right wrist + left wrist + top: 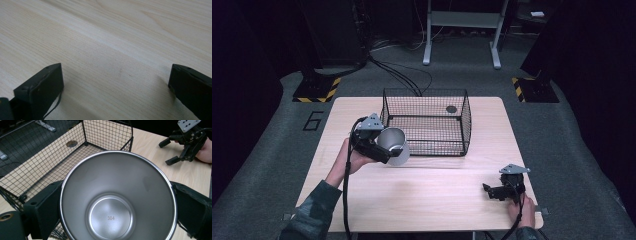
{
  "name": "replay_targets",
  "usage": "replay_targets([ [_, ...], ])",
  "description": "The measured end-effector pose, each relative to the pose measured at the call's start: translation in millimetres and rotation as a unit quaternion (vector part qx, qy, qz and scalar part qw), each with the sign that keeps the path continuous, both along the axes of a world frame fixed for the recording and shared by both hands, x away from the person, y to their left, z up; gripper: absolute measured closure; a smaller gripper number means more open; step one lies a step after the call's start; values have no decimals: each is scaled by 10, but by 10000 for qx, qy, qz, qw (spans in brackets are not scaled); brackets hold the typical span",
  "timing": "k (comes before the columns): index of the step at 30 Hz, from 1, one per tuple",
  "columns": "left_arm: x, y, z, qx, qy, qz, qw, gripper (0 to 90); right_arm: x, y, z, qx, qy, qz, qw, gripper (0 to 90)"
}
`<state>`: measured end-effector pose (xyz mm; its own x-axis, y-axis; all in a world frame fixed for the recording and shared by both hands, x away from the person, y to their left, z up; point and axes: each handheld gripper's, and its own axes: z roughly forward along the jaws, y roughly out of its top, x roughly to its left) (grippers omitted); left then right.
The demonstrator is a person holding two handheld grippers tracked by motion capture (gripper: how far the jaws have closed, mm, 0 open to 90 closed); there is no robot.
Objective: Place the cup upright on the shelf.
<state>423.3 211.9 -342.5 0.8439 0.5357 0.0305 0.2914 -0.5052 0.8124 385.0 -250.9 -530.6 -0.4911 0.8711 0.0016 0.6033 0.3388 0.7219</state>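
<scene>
Just in front of the black wire-mesh basket (427, 120), off its near left corner, the left tongs (388, 148) pinch a shiny round stainless-steel cup (393, 145), one black jaw pressed against each side of its wall. The cup is held up off the pale wooden surface (437, 195) and tipped, so its open mouth faces away from the tongs; in the left gripper view the number 304 shows stamped on its inner bottom (111, 218). A small dark round spot (451, 109) lies on the basket's floor near its far right corner. Well apart from the basket, toward the near right corner of the surface, the right tongs (490, 191) rest low with jaws spread wide, bare wood between them (117, 75).
</scene>
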Motion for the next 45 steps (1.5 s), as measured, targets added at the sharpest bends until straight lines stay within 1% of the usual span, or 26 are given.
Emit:
replay_targets([
  [1,6,-12,7,-4,22,-8,10000,62,-5,3,2,18,27,-36,10000,0],
  [2,17,-19,17,23,-4,-40,10000,62,0,-1,3,1,16,6,10000,0],
  [6,41,-55,60,16,-8,-103,9999,62,-6,4,2,18,30,-37,10000,0],
  [8,57,-76,77,-30,-21,-76,10000,62,-8,4,2,20,39,-42,10000,0],
  [10,90,-87,102,-23,-71,-82,9999,62,-3,2,1,8,13,-13,10000,0],
  [11,101,-93,115,-40,-21,-93,9999,62,0,1,0,-2,1,1,10000,0],
  [12,101,-93,115,-40,-21,-93,9999,62,0,1,0,-2,1,1,10000,0],
  [15,143,-109,158,-16,-72,-112,9999,62,-6,4,1,22,26,-35,10000,0],
  [16,155,-121,170,-46,-88,-78,9999,62,0,0,0,1,1,-1,10000,0],
  [19,193,-139,212,-52,-67,-108,9999,62,-1,0,1,-7,14,1,10000,0],
  [20,202,-150,221,-80,-104,-81,9999,62,-4,2,1,10,17,-17,10000,0],
  [24,249,-183,260,-91,-106,-93,9999,62,-1,0,0,-1,5,1,10000,0],
  [26,292,-213,288,-61,-143,-130,9998,62,-7,5,2,24,38,-49,10000,0],
  [27,300,-225,294,-101,-141,-101,9998,62,-5,5,1,20,26,-34,10000,0],
  [30,340,-227,320,-63,-161,-150,9997,62,-2,-4,9,-22,75,31,10000,0],
  [31,373,-238,331,-113,-188,-132,9997,62,-7,5,3,10,47,-36,10000,0],
  [32,386,-247,335,-137,-150,-113,9997,62,-7,3,5,21,56,-28,10000,0],
  [33,411,-246,347,-97,-165,-148,9997,62,-1,0,2,-11,15,2,10000,0],
  [35,443,-257,359,-96,-163,-146,9997,62,-1,-2,3,-11,29,14,10000,0],
  [37,458,-265,361,-124,-165,-110,9997,62,-3,3,-1,17,7,-15,10000,0],
  [38,474,-271,365,-144,-131,-126,9997,62,-3,3,-1,17,7,-15,10000,0],
  [39,498,-281,368,-140,-166,-84,9997,62,-6,2,3,-1,42,-27,10000,0],
  [40,518,-287,371,-131,-151,-105,9997,62,-6,0,9,-7,84,-3,10000,0],
  [41,555,-303,372,-93,-161,-88,9998,62,0,-2,3,-22,18,12,10000,0],
  [44,599,-319,371,-104,-133,-94,9998,62,0,-2,1,-14,11,11,10000,0],
  [45,629,-328,373,-80,-157,-93,9998,62,-7,5,2,24,37,-42,10000,0],
])
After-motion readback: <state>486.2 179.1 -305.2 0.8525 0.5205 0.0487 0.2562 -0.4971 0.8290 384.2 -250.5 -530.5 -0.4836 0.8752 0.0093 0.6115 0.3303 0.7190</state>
